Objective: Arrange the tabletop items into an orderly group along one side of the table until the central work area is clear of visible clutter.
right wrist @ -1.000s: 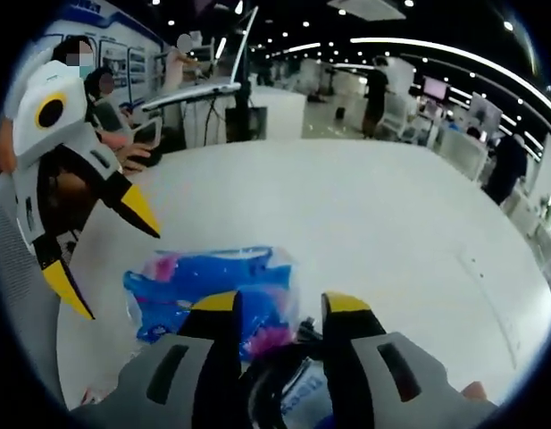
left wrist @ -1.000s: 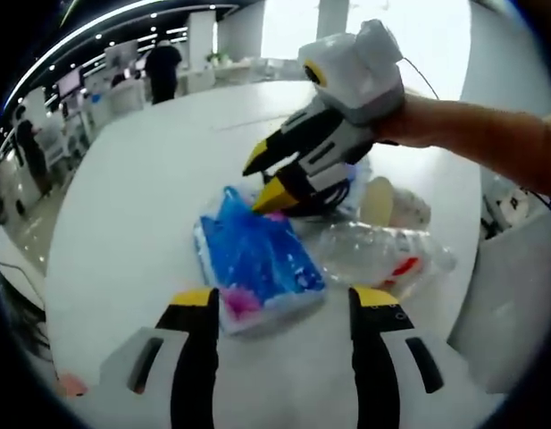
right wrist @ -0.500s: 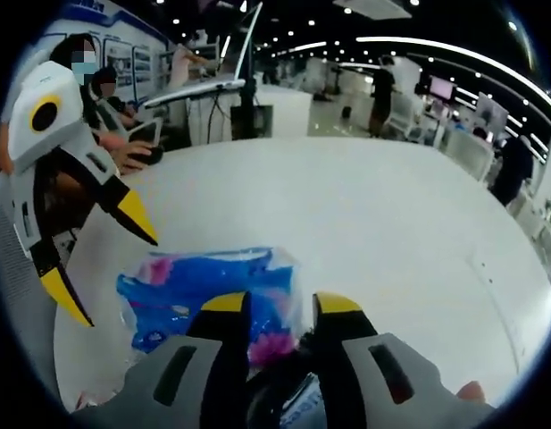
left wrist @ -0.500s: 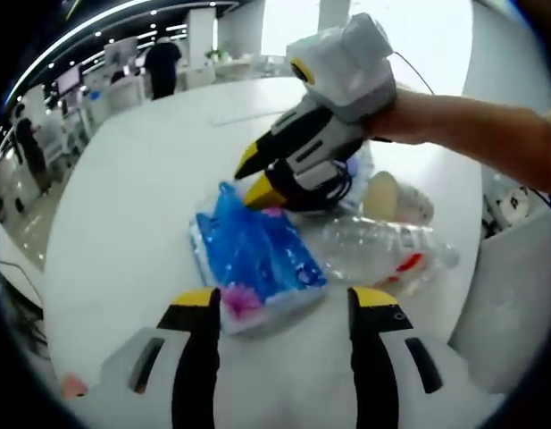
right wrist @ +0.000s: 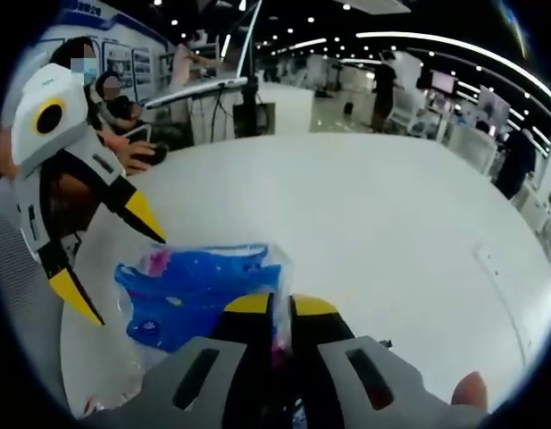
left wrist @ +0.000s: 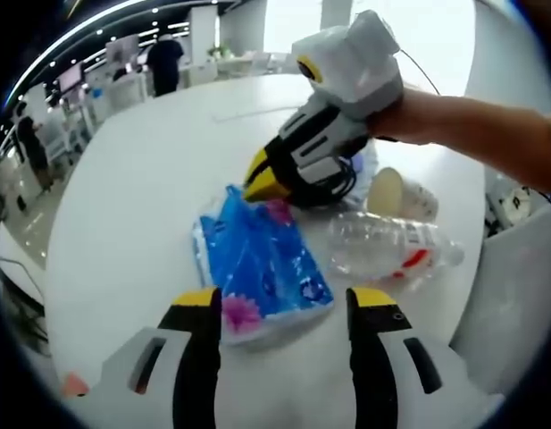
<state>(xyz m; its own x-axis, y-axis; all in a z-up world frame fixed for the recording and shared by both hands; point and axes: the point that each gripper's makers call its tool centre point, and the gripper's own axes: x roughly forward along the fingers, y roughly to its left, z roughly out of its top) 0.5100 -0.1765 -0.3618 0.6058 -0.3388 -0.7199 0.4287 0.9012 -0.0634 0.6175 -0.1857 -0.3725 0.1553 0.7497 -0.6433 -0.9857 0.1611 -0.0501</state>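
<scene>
A blue and pink tissue pack (left wrist: 262, 264) lies on the round white table (left wrist: 141, 197), just ahead of my left gripper (left wrist: 286, 304), which stands open with nothing between its jaws. Beside the pack lie a clear plastic bottle (left wrist: 387, 246) with a red label and a beige paper cup (left wrist: 387, 192). My right gripper (left wrist: 262, 179) reaches in from the upper right, jaws shut on a coil of black cable (left wrist: 339, 189). In the right gripper view its jaws (right wrist: 282, 308) are pressed together over the tissue pack (right wrist: 199, 290), and the left gripper (right wrist: 110, 259) hangs open at the left.
The far part of the table (right wrist: 373, 206) is bare white. A white chair (left wrist: 516, 295) stands close to the table edge. Two people sit at a desk (right wrist: 212, 89) behind the table, and others stand among desks farther back.
The right gripper's jaws have gone from open to shut around the black cable. The left gripper has stayed open and hardly moved.
</scene>
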